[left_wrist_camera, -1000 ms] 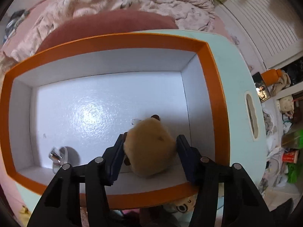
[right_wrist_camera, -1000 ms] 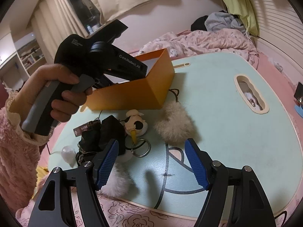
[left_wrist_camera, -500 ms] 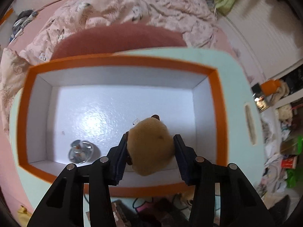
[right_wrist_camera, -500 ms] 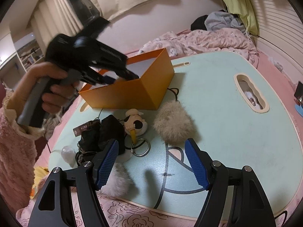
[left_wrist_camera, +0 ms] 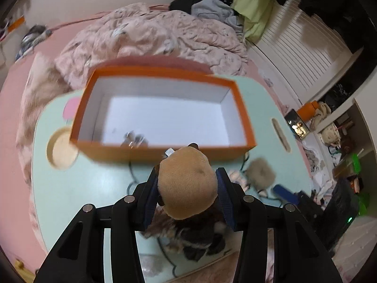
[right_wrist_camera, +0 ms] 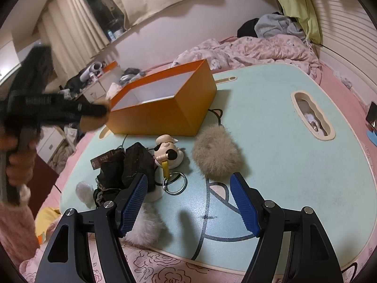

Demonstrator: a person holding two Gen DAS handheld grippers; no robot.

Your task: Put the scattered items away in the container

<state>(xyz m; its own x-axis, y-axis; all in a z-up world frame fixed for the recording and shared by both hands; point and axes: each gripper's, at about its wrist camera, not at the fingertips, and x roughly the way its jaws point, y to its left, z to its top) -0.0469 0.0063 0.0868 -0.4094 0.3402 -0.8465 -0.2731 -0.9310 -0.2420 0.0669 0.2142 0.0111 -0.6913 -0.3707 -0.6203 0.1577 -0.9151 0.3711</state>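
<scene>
A tan plush toy [left_wrist_camera: 187, 184] was held pinched in the left gripper [left_wrist_camera: 186, 194], whose jaws had just been closing, short of the orange box's [left_wrist_camera: 165, 152] near rim. The right gripper [right_wrist_camera: 188, 202] was held wide and empty over bare table [right_wrist_camera: 282, 153] beside a fur pompom [right_wrist_camera: 216, 156]

Fluffy pompom [right_wrist_camera: 215, 155] right of dog keychain [right_wrist_camera: 167, 152]

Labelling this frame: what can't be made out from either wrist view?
- Plush toy, left wrist: only its tan back shows; face hidden.
- Metal item in the orange box, left wrist: motion-blurred.
- Left gripper, right wrist: smeared.
- Black bundle, right wrist: unidentifiable.
</scene>
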